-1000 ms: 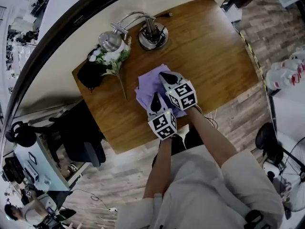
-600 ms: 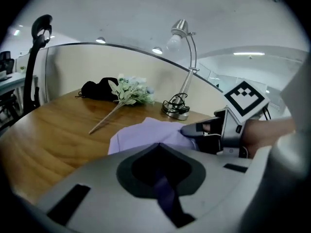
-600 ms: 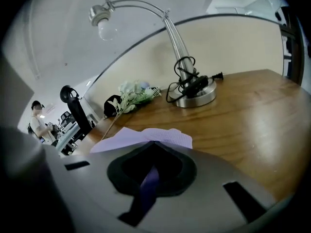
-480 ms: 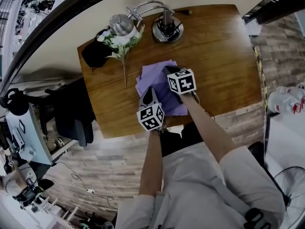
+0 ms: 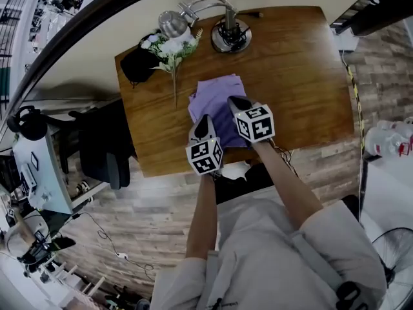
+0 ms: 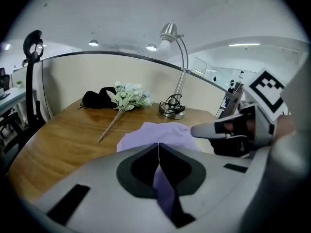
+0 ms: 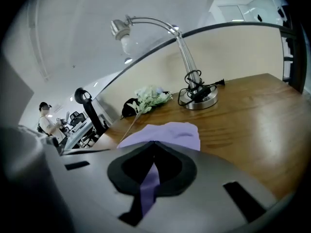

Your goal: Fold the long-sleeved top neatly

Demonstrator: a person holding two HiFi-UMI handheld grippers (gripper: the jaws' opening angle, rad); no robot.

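The lilac long-sleeved top (image 5: 216,102) lies as a small folded rectangle on the wooden table (image 5: 297,76). My left gripper (image 5: 205,119) is shut, its tip over the top's near left edge. My right gripper (image 5: 233,101) is also shut and hovers over the near right part of the cloth. In the left gripper view the top (image 6: 155,132) lies flat just ahead of the closed jaws (image 6: 158,144), and the right gripper's tip (image 6: 204,130) pokes in from the right. The right gripper view shows the top (image 7: 170,132) beyond its closed jaws (image 7: 154,142). Lilac shows through both jaw slots; no pinch is visible.
A chrome desk lamp (image 5: 226,34) stands at the table's far edge. White artificial flowers (image 5: 169,50) and a black bundle (image 5: 137,63) lie at the far left. A black office chair (image 5: 103,147) stands left of the table. A curved partition backs the table.
Both grippers have drawn back toward the near edge of the top, staying shut. The top looks unmoved on the table. The head camera has shifted a little.
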